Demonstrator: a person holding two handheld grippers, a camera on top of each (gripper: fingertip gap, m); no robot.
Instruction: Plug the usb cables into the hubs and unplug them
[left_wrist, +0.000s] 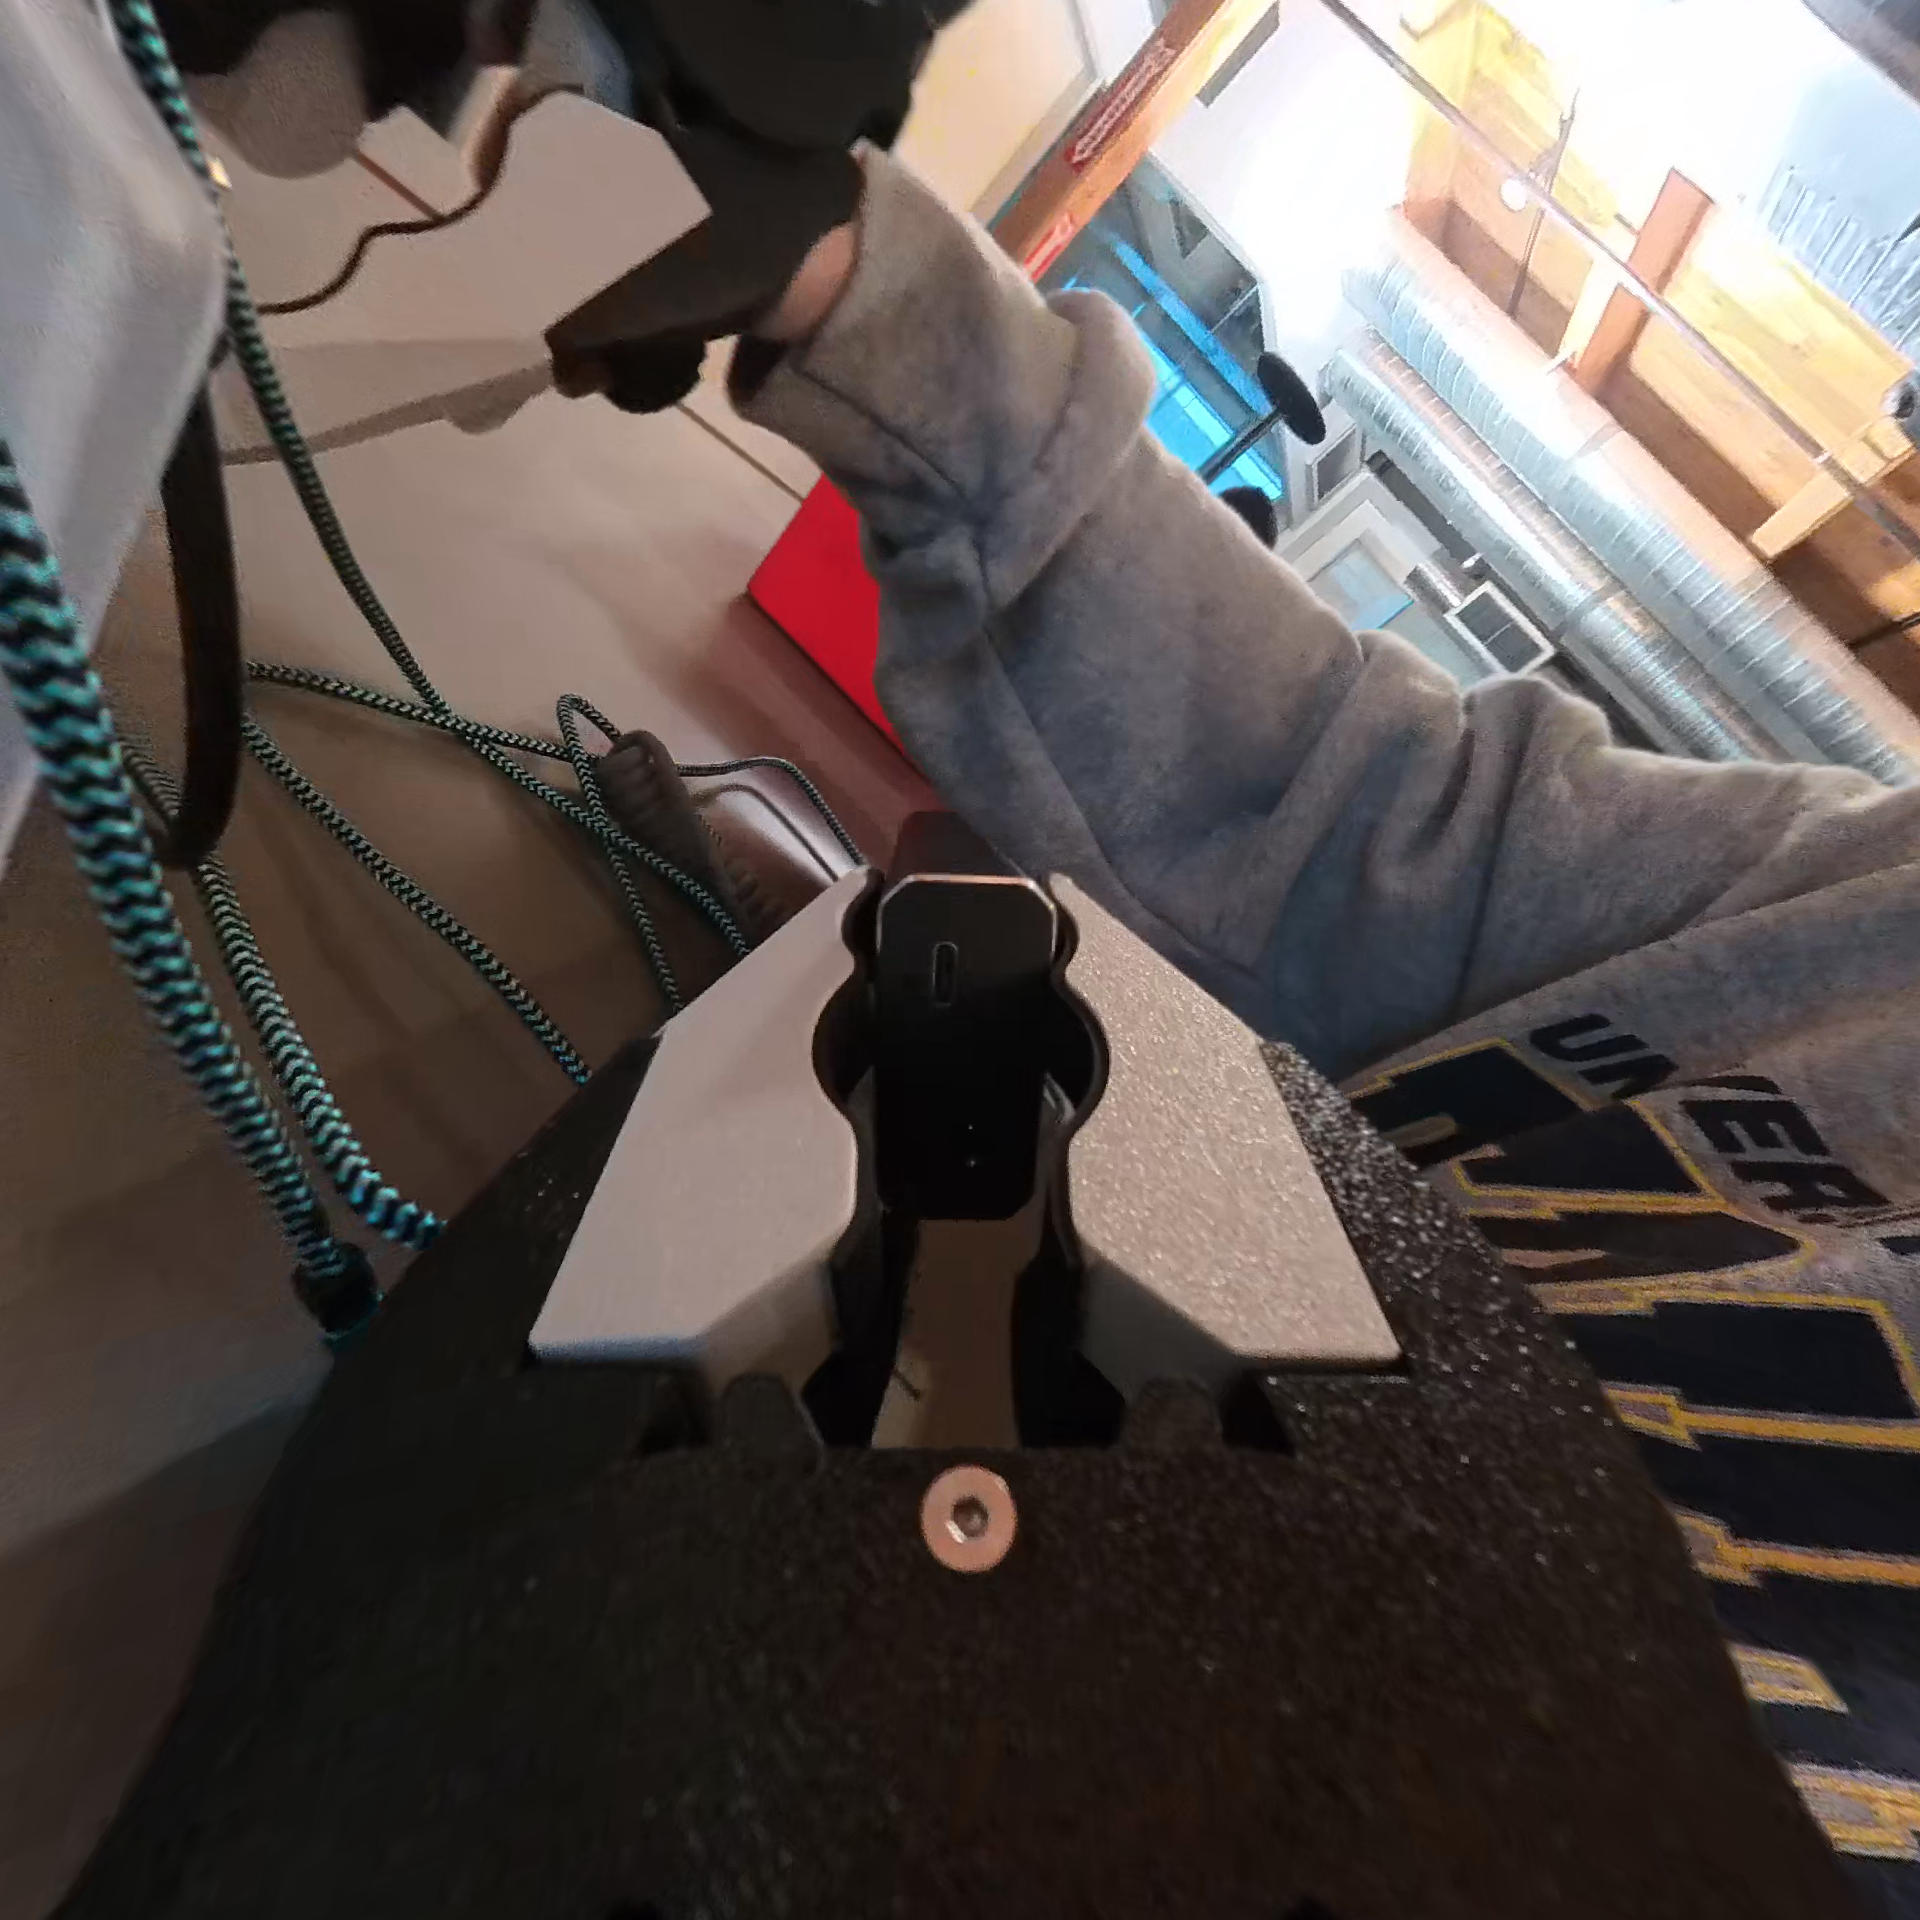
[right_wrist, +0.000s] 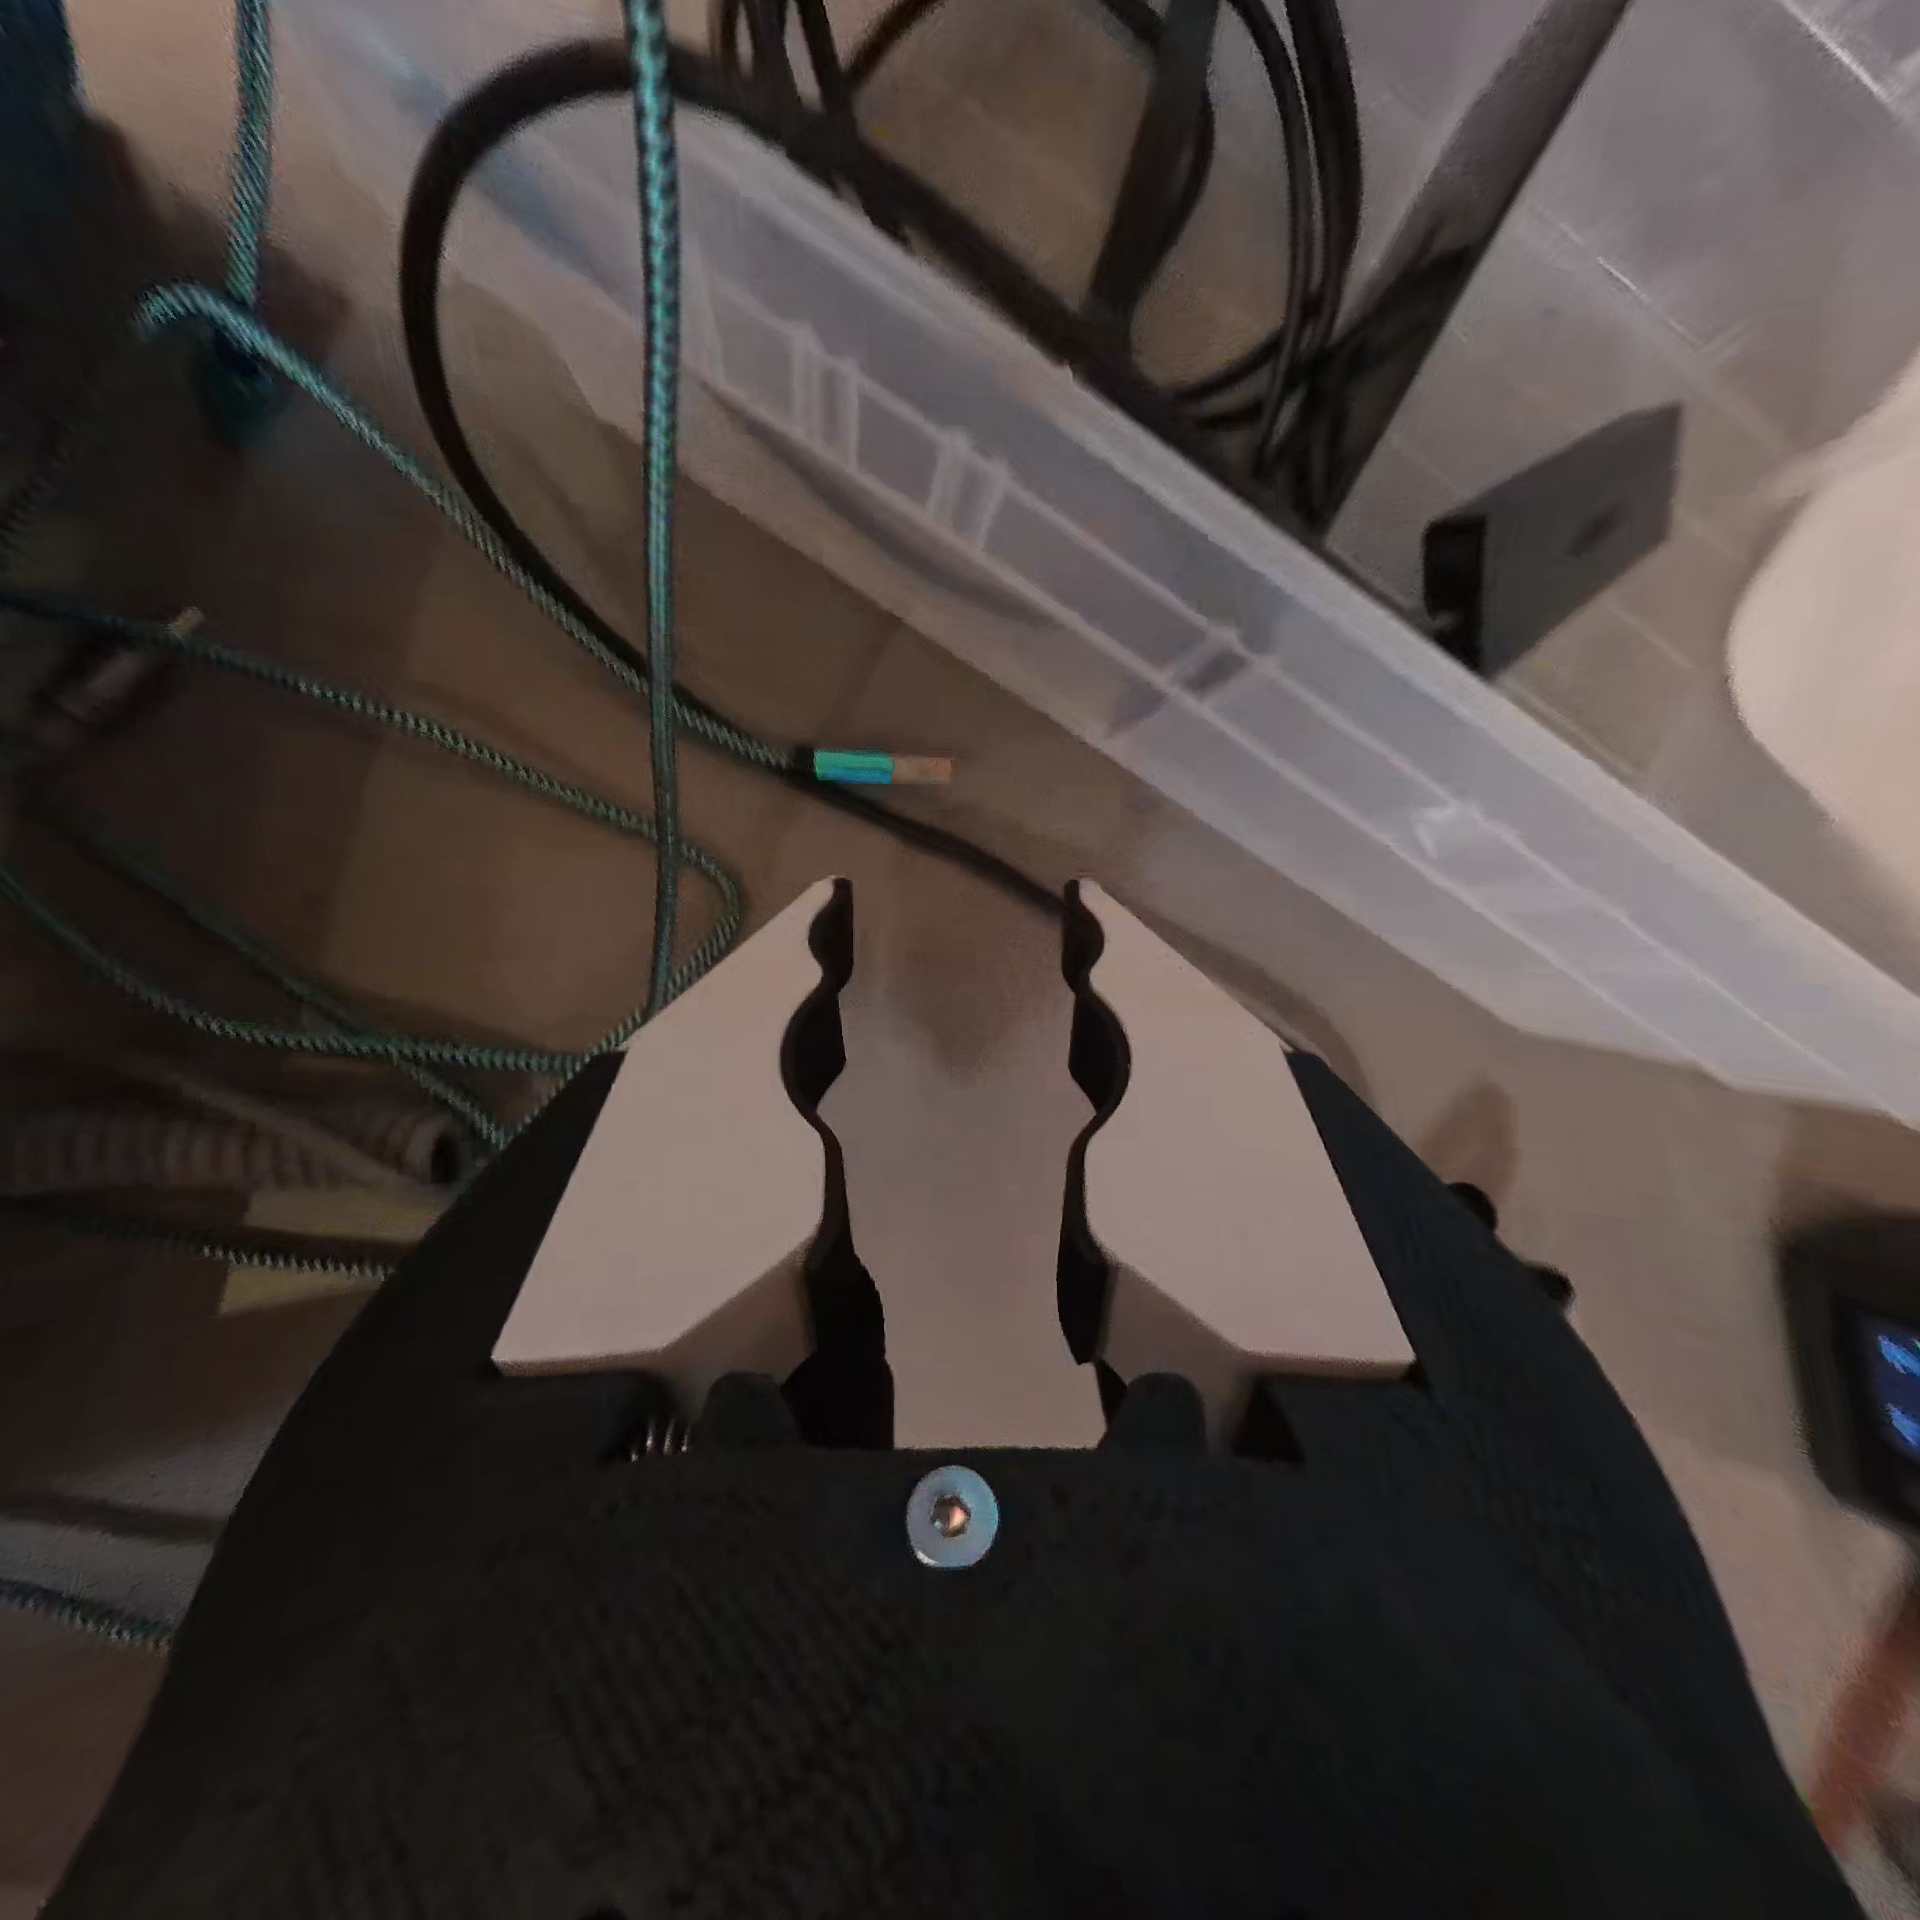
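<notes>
Left gripper (left_wrist: 961, 894) clamps a black hub (left_wrist: 961, 1023) upright between its grey fingers (left_wrist: 727, 1143), one small port facing the camera; the hub's far end is hidden behind the fingertips. Right gripper (right_wrist: 956, 894), spread with nothing between its fingers, hovers over the table (right_wrist: 520, 883). A teal braided cable (right_wrist: 582, 665) lies just ahead and left, its plug (right_wrist: 883, 769) near a clear plastic bin (right_wrist: 1143, 623). The bin's contents are blurred.
</notes>
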